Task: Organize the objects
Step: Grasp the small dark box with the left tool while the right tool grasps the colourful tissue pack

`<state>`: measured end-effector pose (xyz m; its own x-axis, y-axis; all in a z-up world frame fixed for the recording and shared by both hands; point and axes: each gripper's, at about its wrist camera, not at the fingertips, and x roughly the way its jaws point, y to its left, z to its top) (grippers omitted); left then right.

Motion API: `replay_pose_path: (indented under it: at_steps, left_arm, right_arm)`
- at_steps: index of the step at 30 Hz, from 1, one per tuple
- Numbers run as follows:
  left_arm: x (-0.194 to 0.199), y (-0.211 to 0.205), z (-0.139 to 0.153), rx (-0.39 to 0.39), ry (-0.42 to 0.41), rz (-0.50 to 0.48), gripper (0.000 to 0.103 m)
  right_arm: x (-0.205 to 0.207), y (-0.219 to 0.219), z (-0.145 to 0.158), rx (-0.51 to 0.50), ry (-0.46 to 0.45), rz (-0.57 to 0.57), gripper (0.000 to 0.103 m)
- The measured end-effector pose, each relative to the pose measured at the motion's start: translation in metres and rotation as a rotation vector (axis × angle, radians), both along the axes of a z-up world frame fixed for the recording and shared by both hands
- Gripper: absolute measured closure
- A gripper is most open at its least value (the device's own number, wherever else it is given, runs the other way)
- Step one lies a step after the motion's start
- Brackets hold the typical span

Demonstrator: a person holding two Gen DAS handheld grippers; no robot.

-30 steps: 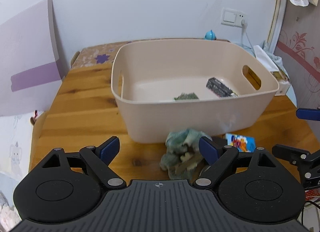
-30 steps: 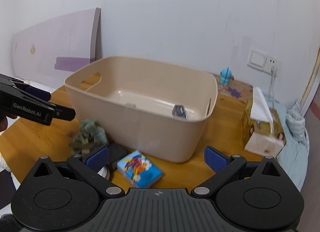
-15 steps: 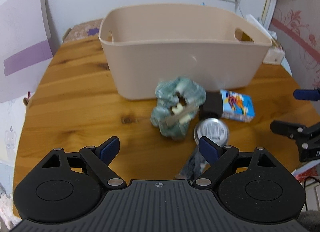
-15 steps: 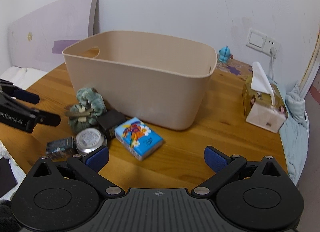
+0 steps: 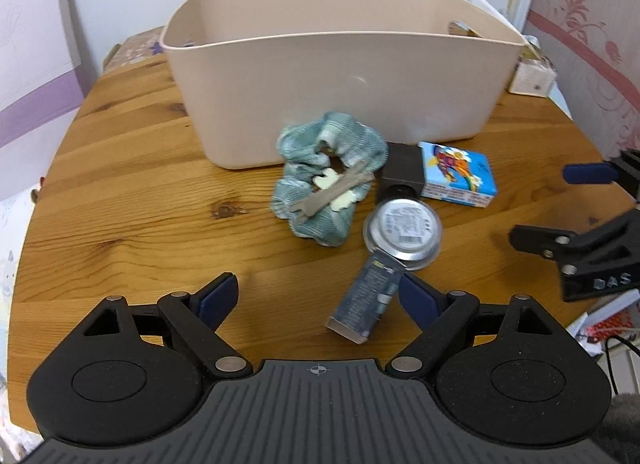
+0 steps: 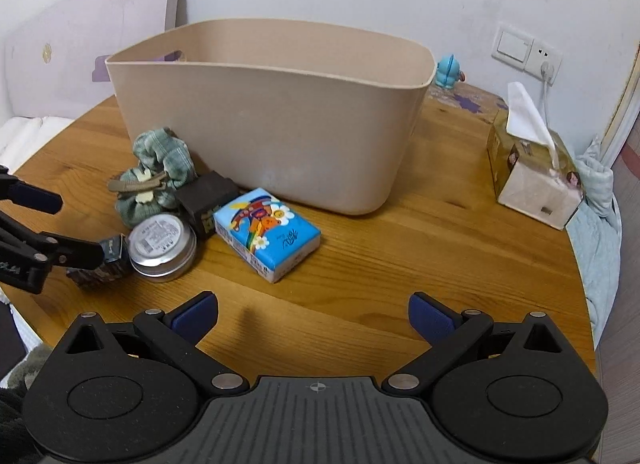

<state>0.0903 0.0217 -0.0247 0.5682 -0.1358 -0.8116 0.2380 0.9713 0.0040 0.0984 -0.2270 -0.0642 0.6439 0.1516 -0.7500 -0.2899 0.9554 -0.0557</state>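
Observation:
A beige bin (image 5: pixel 340 75) stands on the round wooden table (image 5: pixel 132 199). In front of it lie a green scrunchie with a hair clip (image 5: pixel 328 179), a small dark box (image 5: pixel 402 171), a blue tissue pack (image 5: pixel 458 175), a round tin (image 5: pixel 402 229) and a dark packet (image 5: pixel 366 302). My left gripper (image 5: pixel 318 296) is open, and the packet lies just ahead, near its right finger. My right gripper (image 6: pixel 314 314) is open over bare wood, short of the tissue pack (image 6: pixel 266 234). Each gripper shows in the other's view: the right gripper (image 5: pixel 560 207) and the left gripper (image 6: pixel 66 225).
A tissue box (image 6: pixel 532 167) sits at the table's right side, and a blue figurine (image 6: pixel 447 71) stands behind the bin (image 6: pixel 272 131). A wall socket (image 6: pixel 528 49) with a cable is at the back right. The table edge curves close on both sides.
Both grippers have sunk and tipped downward. The bin's inside has dropped out of sight, and the tin and dark packet in front of it have come into view.

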Motion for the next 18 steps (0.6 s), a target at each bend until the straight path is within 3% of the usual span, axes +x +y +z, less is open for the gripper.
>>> replay_pose_path:
  at_steps: [7,18]
  left_arm:
    - [0.005,-0.006,-0.013,0.018,0.033,-0.015,0.015]
    - [0.016,0.007,-0.017,0.012,0.026,0.05,0.03]
  right_arm:
    - [0.006,0.003,-0.007,-0.006,0.02,0.001,0.0]
    - [0.02,0.007,-0.019,0.028,0.057,-0.007,0.0]
